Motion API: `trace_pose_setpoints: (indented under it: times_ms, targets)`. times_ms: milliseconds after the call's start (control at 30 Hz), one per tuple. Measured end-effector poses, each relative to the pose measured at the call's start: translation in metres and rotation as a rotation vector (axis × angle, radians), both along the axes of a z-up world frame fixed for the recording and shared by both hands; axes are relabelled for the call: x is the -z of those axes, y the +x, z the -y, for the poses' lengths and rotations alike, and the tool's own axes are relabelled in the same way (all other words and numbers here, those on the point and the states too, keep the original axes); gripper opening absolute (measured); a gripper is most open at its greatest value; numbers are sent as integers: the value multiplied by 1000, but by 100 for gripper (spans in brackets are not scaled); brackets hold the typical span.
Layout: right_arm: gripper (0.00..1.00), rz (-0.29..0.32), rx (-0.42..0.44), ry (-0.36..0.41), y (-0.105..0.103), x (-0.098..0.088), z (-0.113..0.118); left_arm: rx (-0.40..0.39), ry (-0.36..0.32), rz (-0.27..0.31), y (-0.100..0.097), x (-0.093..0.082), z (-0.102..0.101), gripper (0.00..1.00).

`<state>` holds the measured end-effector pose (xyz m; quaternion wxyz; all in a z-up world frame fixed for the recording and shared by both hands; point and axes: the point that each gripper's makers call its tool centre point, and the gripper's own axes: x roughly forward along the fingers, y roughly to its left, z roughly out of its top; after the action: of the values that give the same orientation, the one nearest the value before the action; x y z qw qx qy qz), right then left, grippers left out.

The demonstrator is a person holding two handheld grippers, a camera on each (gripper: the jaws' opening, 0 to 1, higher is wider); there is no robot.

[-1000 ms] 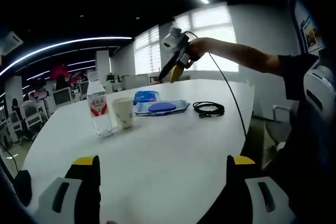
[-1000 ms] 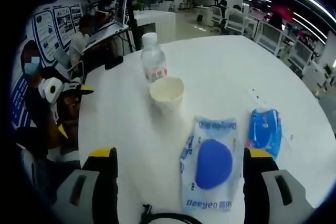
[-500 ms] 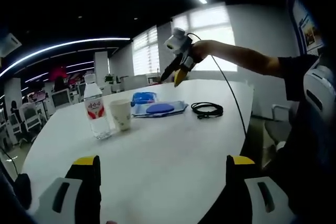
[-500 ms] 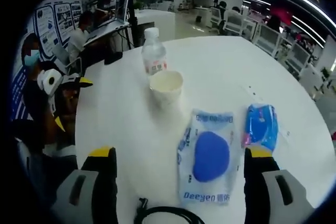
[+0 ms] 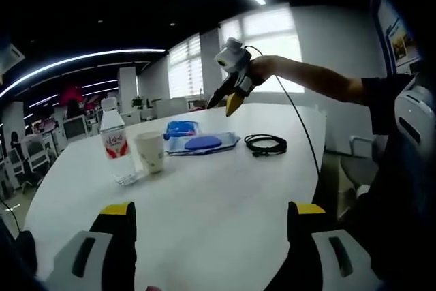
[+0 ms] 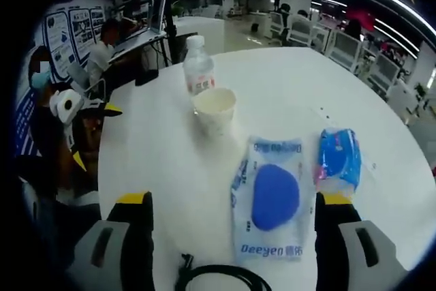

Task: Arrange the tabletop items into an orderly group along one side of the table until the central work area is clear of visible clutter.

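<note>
Since a second ago the right hand-held gripper's view has slid slightly: the cable now fills more of the bottom edge, and the items sit a touch lower in the frame.

Right gripper view: the right hand-held gripper [image 6: 228, 236] has its jaws spread wide and empty at the bottom of the frame. Between them lies the black coiled cable [image 6: 218, 277] at the bottom edge. Just past it lies the clear packet [image 6: 272, 206] with a blue pad inside, lower centre, and the blue wipes pack [image 6: 338, 157] beside it to the right. Farther up stands the paper cup [image 6: 214, 108], and right behind it the water bottle [image 6: 199, 66], upper centre. All rest on the white table [image 6: 293, 93].

Left gripper view: the left hand-held gripper [image 5: 211, 236] also stands wide and empty at the bottom. Beyond bare table, bottle [image 5: 114, 151] and cup [image 5: 150, 152] stand at left centre, packet [image 5: 202, 143] and cable [image 5: 265, 144] at centre. The right hand-held gripper [image 5: 228, 97] hangs above them, upper centre.
</note>
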<state>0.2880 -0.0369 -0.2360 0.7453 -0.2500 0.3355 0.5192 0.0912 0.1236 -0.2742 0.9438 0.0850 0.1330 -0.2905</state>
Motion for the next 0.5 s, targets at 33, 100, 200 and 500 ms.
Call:
trace_pose_setpoints:
  times_ms: [33, 100, 200, 500]
  targets:
    - [95, 0, 6, 5, 1, 0, 1, 1, 1, -1, 1, 0, 1, 91]
    - [94, -7, 10, 12, 8, -2, 2, 5, 9, -1, 4, -1, 4, 89]
    - [93, -9, 13, 12, 8, 0, 4, 23, 4, 2, 7, -4, 8, 86]
    - [88, -18, 36, 24, 7, 5, 12, 38, 9, 10, 11, -7, 15, 83]
